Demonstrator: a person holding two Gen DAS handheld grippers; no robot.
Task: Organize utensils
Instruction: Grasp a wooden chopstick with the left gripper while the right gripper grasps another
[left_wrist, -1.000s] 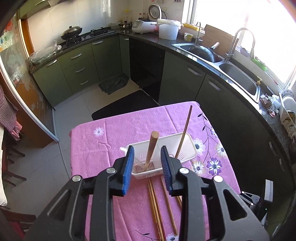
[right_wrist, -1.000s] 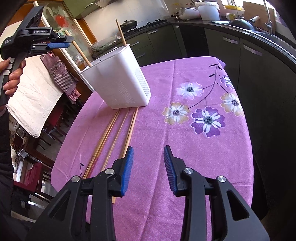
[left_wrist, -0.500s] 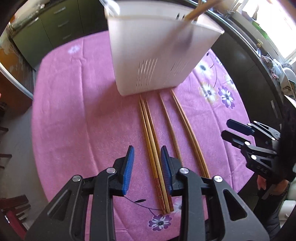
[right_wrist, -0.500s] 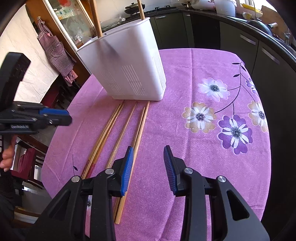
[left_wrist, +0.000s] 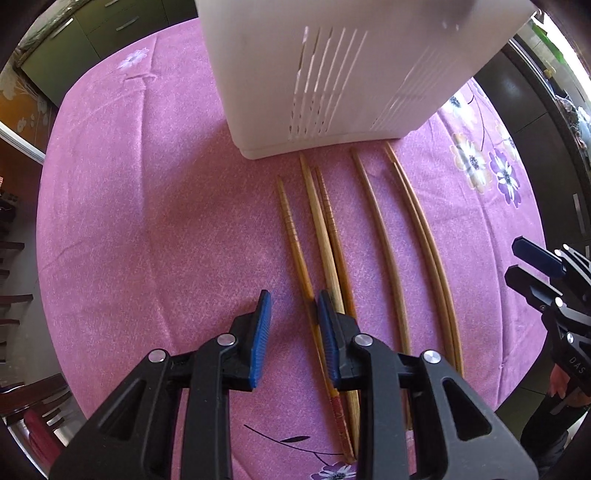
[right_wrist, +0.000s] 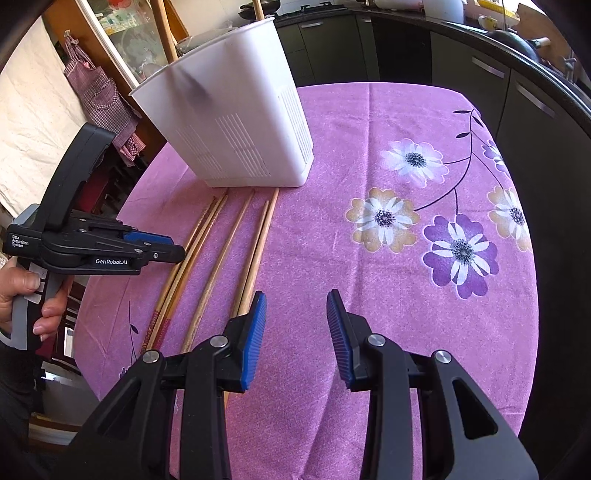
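Observation:
Several wooden chopsticks (left_wrist: 325, 236) lie side by side on the purple flowered tablecloth (left_wrist: 147, 221), tips toward a white slotted utensil holder (left_wrist: 332, 74). My left gripper (left_wrist: 293, 325) is open and low over the leftmost chopsticks, with one stick between its pads. In the right wrist view the holder (right_wrist: 236, 133) stands upright with two sticks rising from it, and the chopsticks (right_wrist: 221, 251) lie in front of it. My right gripper (right_wrist: 295, 332) is open and empty, just right of the rightmost chopsticks. The left gripper (right_wrist: 162, 251) shows there too.
The table's rounded edge (right_wrist: 535, 295) drops off on the right toward dark kitchen cabinets (right_wrist: 480, 74). A checked apron (right_wrist: 99, 92) hangs at the left. Green cabinets (left_wrist: 92, 33) stand beyond the table.
My left gripper came down from above the holder and now hovers low over the leftmost chopsticks. My right gripper moved forward toward the holder, beside the rightmost chopsticks.

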